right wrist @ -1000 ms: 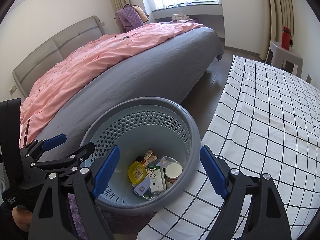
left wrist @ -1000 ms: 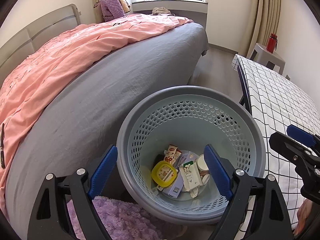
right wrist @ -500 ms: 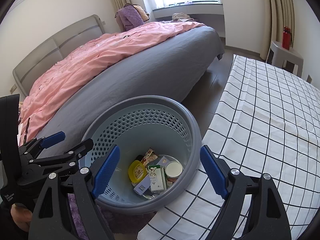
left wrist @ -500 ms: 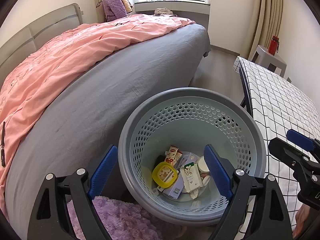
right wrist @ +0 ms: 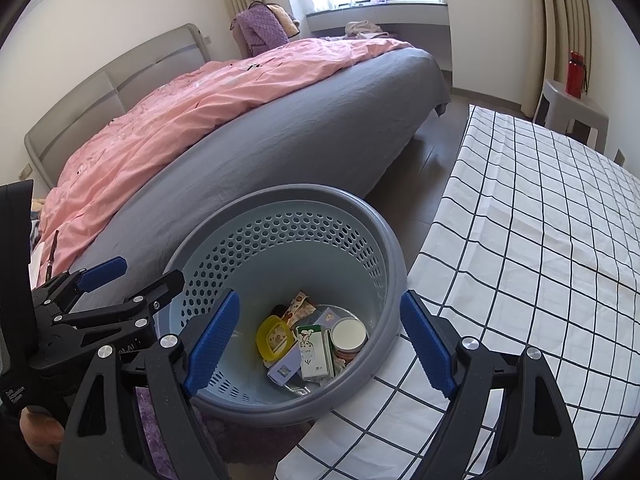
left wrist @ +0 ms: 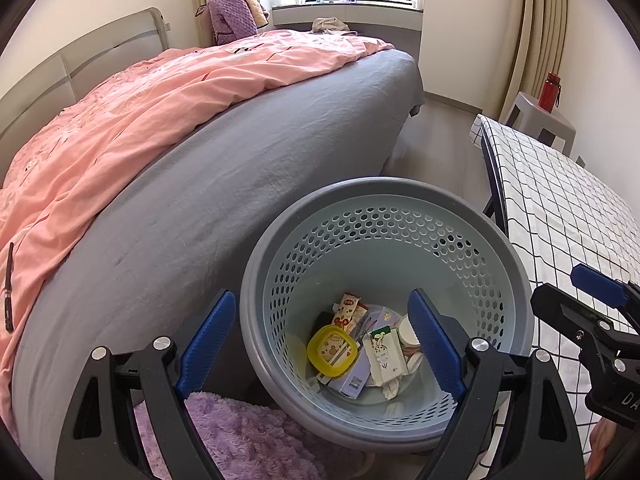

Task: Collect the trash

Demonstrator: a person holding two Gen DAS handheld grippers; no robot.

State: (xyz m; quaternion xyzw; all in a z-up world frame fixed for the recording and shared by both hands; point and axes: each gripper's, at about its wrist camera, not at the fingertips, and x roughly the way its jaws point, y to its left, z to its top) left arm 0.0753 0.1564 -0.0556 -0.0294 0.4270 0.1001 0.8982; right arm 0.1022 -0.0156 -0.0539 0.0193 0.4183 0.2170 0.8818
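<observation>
A grey perforated waste basket (left wrist: 400, 196) stands on the floor between the bed and the table; it also shows in the right wrist view (right wrist: 304, 196). In it lie a yellow lid (left wrist: 332, 350), a snack wrapper (left wrist: 350, 312), a white carton (left wrist: 386, 356) and a round white cup (right wrist: 349, 334). My left gripper (left wrist: 320, 344) is open and empty above the basket's near side. My right gripper (right wrist: 320, 336) is open and empty above the basket. Each gripper shows in the other's view, the right one (left wrist: 580, 300) and the left one (right wrist: 132, 280).
A bed with a grey sheet (left wrist: 240, 168) and pink duvet (left wrist: 160, 92) lies to the left. A table with a checked cloth (right wrist: 540, 232) stands to the right. A purple fluffy rug (left wrist: 240, 440) lies by the basket. A red bottle (left wrist: 550, 92) stands on a grey stool.
Both grippers have drawn back and up a little from the basket. Their jaws stay open and the trash in the basket has not moved.
</observation>
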